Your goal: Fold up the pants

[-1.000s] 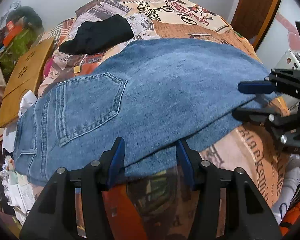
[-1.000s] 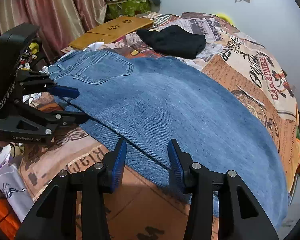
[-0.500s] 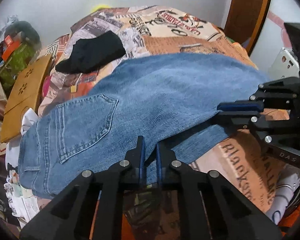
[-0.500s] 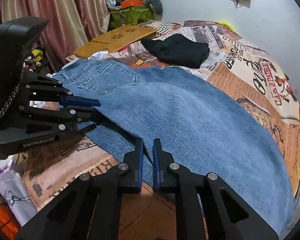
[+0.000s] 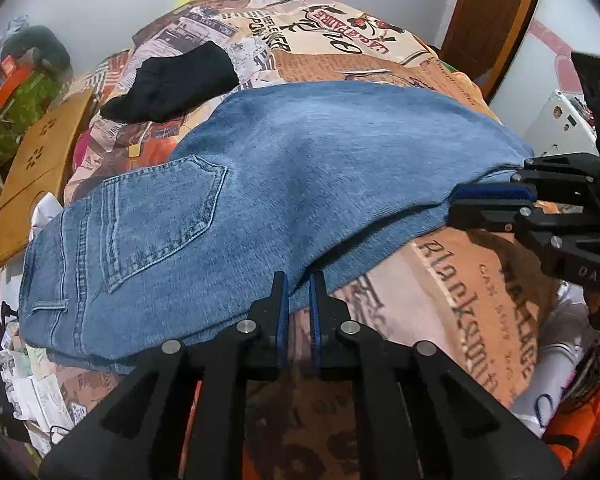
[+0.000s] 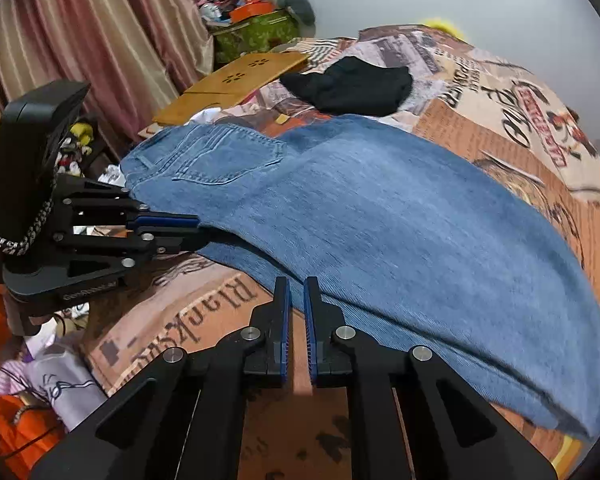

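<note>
Blue jeans lie flat across a printed bedspread, back pocket toward the left. My left gripper is shut on their near edge, and the denim rises into its narrow gap. From the right wrist the jeans run from far left to near right, and the left gripper pinches the edge below the pocket. My right gripper grips the same edge farther along the leg. Its jaws are opening slightly, with denim still pressed between the pads. The left wrist view shows the right gripper clamped on lifted fabric.
A black folded garment lies beyond the jeans on the bed. A wooden lap tray sits at the bed's far left edge by striped curtains. A brown wooden door stands by the wall. Loose clothes pile below the near edge.
Both grippers went from open to closed on the near edge of the jeans. The pinched edge now stands slightly off the bedspread.
</note>
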### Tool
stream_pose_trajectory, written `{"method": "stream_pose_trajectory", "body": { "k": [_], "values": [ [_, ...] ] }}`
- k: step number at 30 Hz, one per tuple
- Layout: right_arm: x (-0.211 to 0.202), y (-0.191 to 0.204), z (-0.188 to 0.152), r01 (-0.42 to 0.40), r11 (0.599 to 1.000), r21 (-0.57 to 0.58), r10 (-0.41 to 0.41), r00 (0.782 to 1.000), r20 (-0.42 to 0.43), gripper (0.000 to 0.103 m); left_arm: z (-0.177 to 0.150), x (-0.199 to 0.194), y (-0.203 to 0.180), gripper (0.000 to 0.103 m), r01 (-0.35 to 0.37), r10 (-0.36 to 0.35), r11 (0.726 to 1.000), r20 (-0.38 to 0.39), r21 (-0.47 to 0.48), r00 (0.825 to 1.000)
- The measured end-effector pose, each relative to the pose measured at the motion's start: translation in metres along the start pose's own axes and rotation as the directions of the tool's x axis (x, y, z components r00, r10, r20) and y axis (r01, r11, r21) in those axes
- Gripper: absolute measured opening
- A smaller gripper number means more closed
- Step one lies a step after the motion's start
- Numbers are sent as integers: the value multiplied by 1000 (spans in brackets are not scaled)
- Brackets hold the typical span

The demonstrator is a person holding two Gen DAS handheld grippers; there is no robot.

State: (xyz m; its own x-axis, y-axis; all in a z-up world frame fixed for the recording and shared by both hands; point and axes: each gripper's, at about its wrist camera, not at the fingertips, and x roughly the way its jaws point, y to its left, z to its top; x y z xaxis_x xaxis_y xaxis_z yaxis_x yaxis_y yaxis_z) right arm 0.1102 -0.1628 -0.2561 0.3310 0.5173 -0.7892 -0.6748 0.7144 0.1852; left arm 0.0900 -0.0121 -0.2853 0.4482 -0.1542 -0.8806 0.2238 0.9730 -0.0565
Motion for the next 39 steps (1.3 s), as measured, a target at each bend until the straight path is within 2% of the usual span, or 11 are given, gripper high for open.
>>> {"method": "stream_pose_trajectory", "body": {
  "k": [2,6,9,11,13,15,19,25,28,32,39],
  "values": [
    [-9,-11,-4,20,999,40,-21,1000,13,22,3,-6,1,9,15,-15,1000,-2,-10,1000],
    [-37,-46,-19,78,985,154,-88,994,58,25,16,-22,1,10,24,-22,999,37,-32,999],
    [-62,-83,-36,123,953,276,-152,985,85,26,35,-29,-2,23,12,-10,999,73,-36,997],
    [-79,-111,-50,156,918,365,-205,974,99,33,48,-28,-4,33,-12,15,999,88,-34,996],
    [-96,-142,-67,208,864,458,-282,954,99,39,64,-22,-7,36,-20,24,999,90,-46,996],
    [-110,-165,-82,234,818,526,-326,941,89,40,77,-14,-8,37,-11,16,998,85,-58,996],
    [-131,-219,-124,281,687,670,-414,909,43,40,99,14,-16,38,-19,23,997,49,-75,999],
    [-138,-272,-176,348,525,777,-484,873,-63,40,112,61,-31,38,-31,27,995,-48,-90,998],
    [-139,-294,-194,344,469,813,-487,869,-86,40,110,77,-35,45,-39,31,995,-86,-90,996],
    [-136,-312,-209,329,426,843,-482,871,-97,40,105,82,-47,56,-78,75,996,-67,-51,995],
    [-116,-329,-207,312,426,849,-474,877,-84,40,105,86,-51,61,-117,114,992,-55,-46,992]
  ]
}}
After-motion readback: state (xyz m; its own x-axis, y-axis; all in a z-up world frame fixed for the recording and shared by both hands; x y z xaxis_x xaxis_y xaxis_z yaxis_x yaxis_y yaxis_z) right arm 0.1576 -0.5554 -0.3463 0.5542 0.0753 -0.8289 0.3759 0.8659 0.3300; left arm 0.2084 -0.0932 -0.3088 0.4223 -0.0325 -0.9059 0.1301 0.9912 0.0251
